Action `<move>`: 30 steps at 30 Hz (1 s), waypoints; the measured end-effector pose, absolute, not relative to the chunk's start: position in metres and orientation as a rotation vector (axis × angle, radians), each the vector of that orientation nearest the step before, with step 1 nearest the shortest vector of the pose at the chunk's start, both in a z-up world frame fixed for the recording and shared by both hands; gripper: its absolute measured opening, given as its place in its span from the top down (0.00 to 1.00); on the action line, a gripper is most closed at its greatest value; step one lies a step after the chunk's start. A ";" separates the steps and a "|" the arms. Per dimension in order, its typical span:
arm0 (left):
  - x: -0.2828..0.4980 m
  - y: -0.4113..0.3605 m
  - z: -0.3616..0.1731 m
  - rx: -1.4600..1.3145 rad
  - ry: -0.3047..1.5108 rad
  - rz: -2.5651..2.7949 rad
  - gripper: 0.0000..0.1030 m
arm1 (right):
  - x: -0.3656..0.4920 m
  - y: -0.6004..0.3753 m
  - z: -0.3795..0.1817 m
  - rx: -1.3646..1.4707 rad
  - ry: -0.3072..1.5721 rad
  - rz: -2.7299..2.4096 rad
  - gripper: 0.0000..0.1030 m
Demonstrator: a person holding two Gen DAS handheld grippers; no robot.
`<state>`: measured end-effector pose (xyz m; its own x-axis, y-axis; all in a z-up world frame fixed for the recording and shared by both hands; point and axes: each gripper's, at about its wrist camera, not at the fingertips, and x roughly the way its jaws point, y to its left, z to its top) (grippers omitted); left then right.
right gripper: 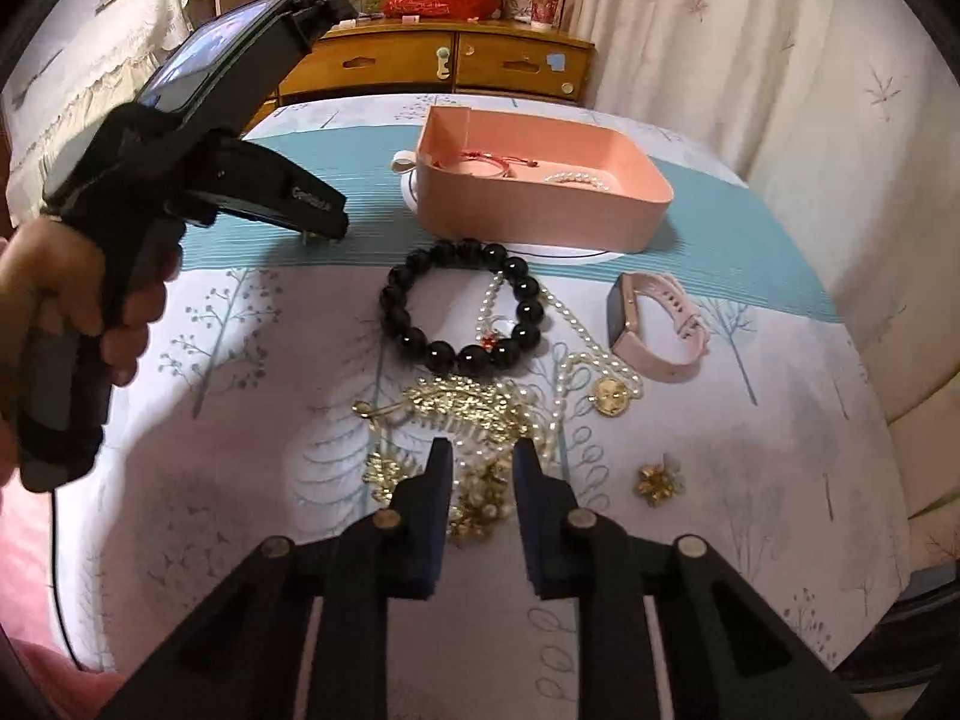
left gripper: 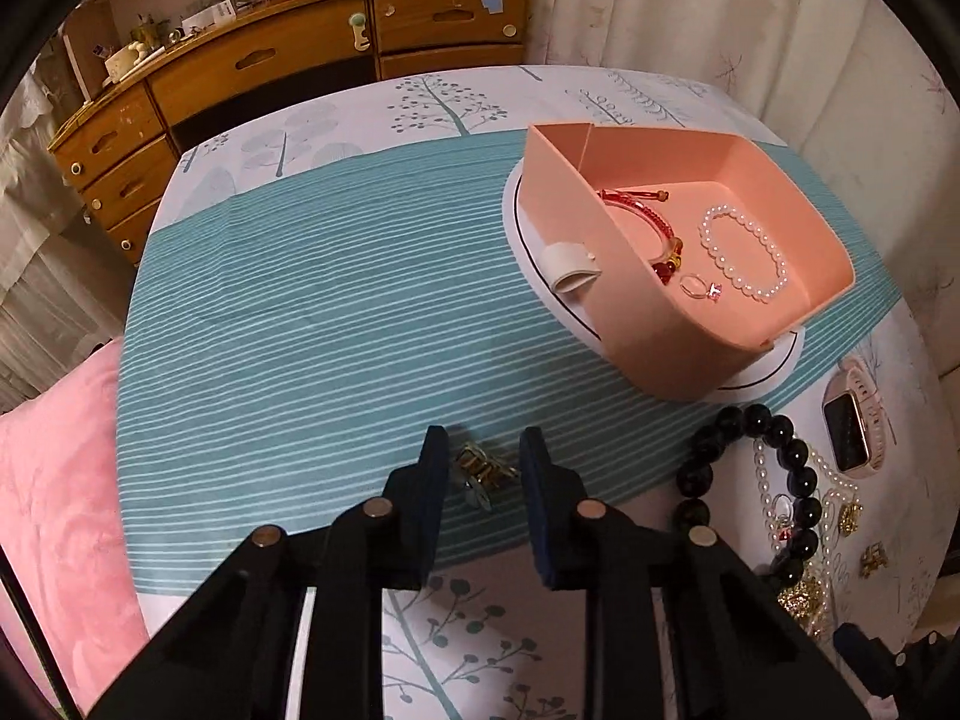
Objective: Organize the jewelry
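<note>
Pink tray (left gripper: 630, 360) already holds a red bracelet (left gripper: 645, 222), a pearl bracelet (left gripper: 744, 255) and a ring (left gripper: 699, 287) — most jewelry remains on the bedspread (left gripper: 300, 300), left gripper (left gripper: 485, 468) narrowed around a gold piece (left gripper: 483, 471), right gripper (right gripper: 482, 474) around a gold-and-pearl brooch (right gripper: 480, 504) — whether either pinches yet, I cannot tell.

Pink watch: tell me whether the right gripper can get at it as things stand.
Probably yes. The pink watch lies alone on the cloth, nothing on top, but the right gripper is already down over a gold flower piece.

Wooden drawer unit (left gripper: 288, 60) stands at 12 o'clock; cream curtains (left gripper: 720, 12) hang at 2 o'clock (faint leaf print). Lighting: warm, dim.
</note>
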<state>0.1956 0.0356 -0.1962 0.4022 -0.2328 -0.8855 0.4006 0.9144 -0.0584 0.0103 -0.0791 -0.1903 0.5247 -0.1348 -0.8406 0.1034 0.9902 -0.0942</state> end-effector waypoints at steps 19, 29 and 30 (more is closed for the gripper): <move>0.190 0.032 -0.198 0.232 1.055 -0.409 0.78 | 0.020 -0.066 -0.200 -0.204 1.068 -0.132 1.00; 0.188 0.037 -0.193 0.231 1.044 -0.405 0.79 | 0.012 -0.099 -0.194 -0.035 1.106 -0.161 1.00; 0.188 0.038 -0.192 0.227 1.041 -0.403 0.79 | 0.011 -0.106 -0.193 -0.023 1.112 -0.172 1.00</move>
